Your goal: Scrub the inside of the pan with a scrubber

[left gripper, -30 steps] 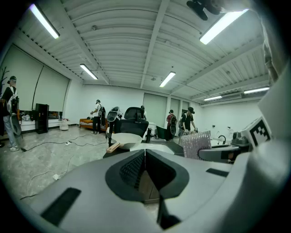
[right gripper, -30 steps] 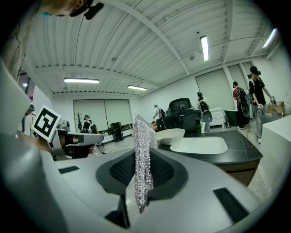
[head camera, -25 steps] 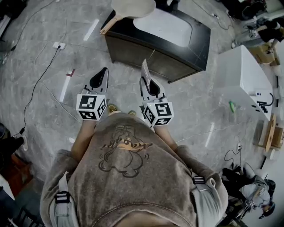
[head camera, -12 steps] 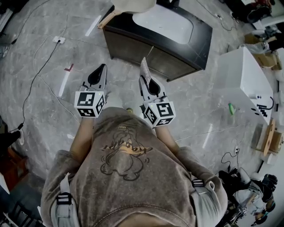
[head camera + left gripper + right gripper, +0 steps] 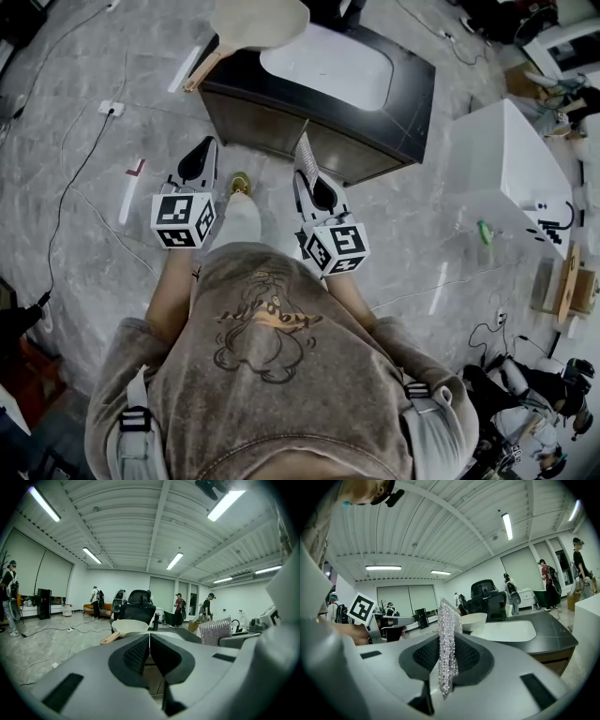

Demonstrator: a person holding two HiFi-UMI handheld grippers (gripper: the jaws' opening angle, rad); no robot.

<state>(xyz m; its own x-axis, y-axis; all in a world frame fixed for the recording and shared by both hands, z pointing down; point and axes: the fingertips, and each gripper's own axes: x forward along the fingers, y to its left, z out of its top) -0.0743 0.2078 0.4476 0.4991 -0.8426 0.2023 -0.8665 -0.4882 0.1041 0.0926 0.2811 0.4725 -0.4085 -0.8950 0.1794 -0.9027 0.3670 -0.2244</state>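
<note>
A cream pan [image 5: 258,21] with a wooden handle rests on the far left corner of the black counter [image 5: 417,89], beside the white sink basin [image 5: 328,66]. My right gripper [image 5: 307,171] is shut on a silvery scrubber [image 5: 306,148], which stands upright between its jaws [image 5: 446,641]. It is held short of the counter's front. My left gripper [image 5: 198,161] is shut with nothing in it, its pads pressed together [image 5: 149,638]. Past them the left gripper view shows the pan [image 5: 129,625], with the scrubber [image 5: 214,631] to the right. The right gripper view shows the pan [image 5: 473,620] beyond the scrubber [image 5: 447,634].
A white cabinet [image 5: 506,173] stands to the right of the counter. Cables [image 5: 75,178] run over the marble floor at left. Several people and an office chair [image 5: 140,603] are in the room beyond the counter.
The person has stepped toward the counter, which now lies nearer to both grippers. Both grippers keep their pose, and the scrubber stays in the right one.
</note>
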